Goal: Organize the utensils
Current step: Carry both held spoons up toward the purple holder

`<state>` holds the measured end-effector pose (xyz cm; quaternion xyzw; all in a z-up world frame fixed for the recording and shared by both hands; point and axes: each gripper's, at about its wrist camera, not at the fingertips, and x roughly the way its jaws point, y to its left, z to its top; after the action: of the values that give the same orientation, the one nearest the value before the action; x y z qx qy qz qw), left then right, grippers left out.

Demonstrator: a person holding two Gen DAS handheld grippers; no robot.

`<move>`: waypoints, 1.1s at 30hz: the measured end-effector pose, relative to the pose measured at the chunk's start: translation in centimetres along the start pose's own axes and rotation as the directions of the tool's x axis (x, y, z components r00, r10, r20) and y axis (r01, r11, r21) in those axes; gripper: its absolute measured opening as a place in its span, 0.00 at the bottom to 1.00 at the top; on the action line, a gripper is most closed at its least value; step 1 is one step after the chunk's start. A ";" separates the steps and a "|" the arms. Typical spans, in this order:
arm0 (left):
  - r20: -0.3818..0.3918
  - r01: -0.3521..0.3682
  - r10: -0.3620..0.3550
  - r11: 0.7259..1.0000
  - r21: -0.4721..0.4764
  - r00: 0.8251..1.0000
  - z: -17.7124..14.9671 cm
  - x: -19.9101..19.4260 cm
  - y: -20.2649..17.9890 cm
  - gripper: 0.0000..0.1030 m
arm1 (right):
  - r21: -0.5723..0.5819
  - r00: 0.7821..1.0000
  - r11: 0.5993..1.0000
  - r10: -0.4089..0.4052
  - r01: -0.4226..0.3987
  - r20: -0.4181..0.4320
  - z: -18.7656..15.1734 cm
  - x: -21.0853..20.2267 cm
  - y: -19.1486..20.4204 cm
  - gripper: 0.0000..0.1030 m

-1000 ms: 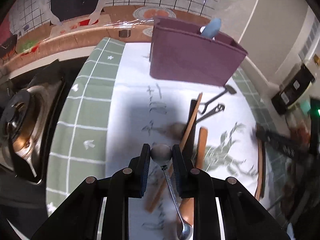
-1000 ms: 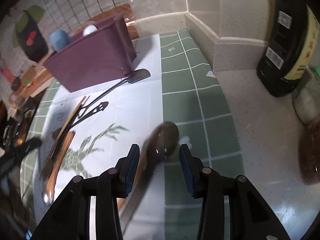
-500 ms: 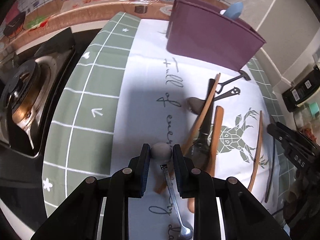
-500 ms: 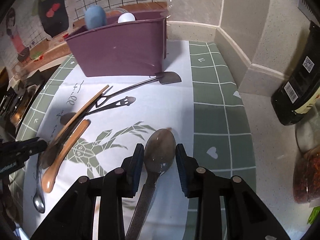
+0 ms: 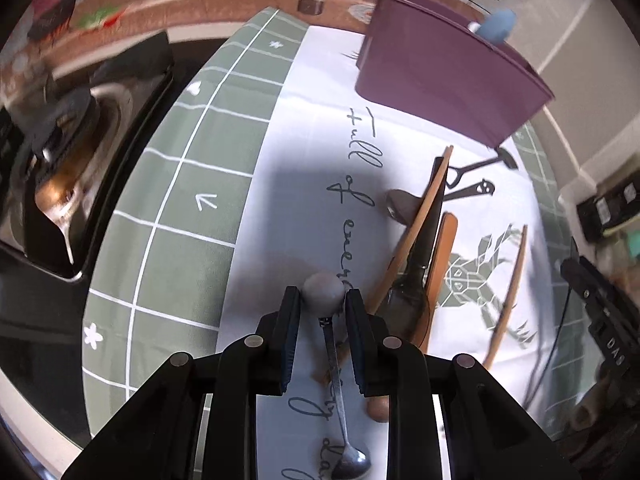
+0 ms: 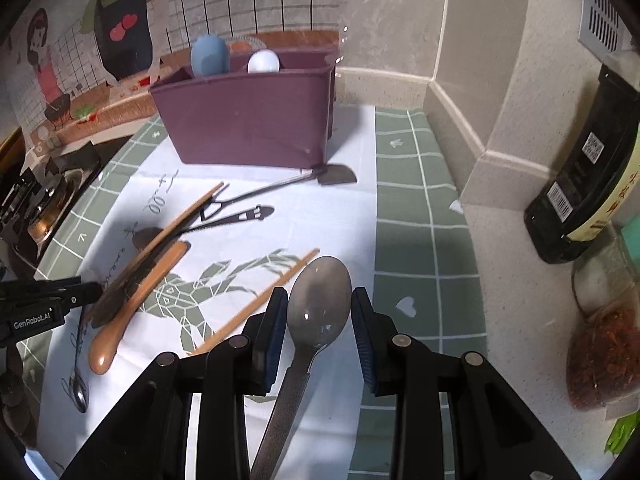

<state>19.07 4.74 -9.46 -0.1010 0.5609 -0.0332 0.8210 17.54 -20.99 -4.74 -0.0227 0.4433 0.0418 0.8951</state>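
Note:
My left gripper [image 5: 322, 300] is shut on the grey ball end [image 5: 323, 297] of a thin metal spoon whose bowl [image 5: 352, 465] hangs toward me, above the white cloth. My right gripper [image 6: 319, 312] is shut on a large grey spoon [image 6: 318, 304], bowl forward, held above the cloth. The purple utensil holder [image 6: 248, 120] stands at the back with a blue [image 6: 209, 56] and a white [image 6: 263, 61] utensil head sticking out; it also shows in the left wrist view [image 5: 444, 84]. Wooden and dark utensils [image 6: 160, 248] lie piled on the cloth.
A wooden chopstick [image 6: 264, 300] lies beside the pile. A stove burner [image 5: 60, 168] sits left of the green checked mat [image 5: 172, 216]. A dark bottle [image 6: 588, 184] and a jar of red flakes [image 6: 600, 352] stand on the counter at right. The wall corner is behind the holder.
Both grippers have lifted and tilted while keeping their spoons. The right wrist view now faces the holder more squarely; the left one sits slightly nearer the pile.

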 end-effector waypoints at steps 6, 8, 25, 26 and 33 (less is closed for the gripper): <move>0.037 0.050 -0.050 0.999 0.007 0.998 -0.8 -0.6 0.6 0.22 | 0.004 0.999 1.000 0.006 -0.006 0.036 0.5 -1.3 -0.4 0.29; 0.054 0.067 -0.068 0.997 0.033 0.996 -1.3 -1.1 0.3 0.22 | 0.000 0.999 1.000 0.001 -0.001 0.045 0.6 -1.6 -0.6 0.29; 0.216 0.191 -0.232 0.962 0.193 0.948 0.0 -8.2 -2.3 0.22 | 0.032 0.988 0.992 0.121 -0.124 0.092 1.6 -4.0 -2.2 0.23; 0.220 0.197 -0.239 0.960 0.197 0.946 0.1 -8.4 -2.4 0.22 | 0.032 0.987 0.991 0.129 -0.133 0.092 1.7 -4.0 -2.2 0.22; 0.251 0.200 -0.252 0.956 0.216 0.935 0.3 -9.5 -2.3 0.22 | 0.028 0.982 0.984 0.174 -0.176 0.075 2.0 -3.5 -2.2 0.04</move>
<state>15.97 4.10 -0.19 -0.0914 0.4200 -0.1657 0.8876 17.24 -23.20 -0.73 0.0332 0.4118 0.1136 0.9036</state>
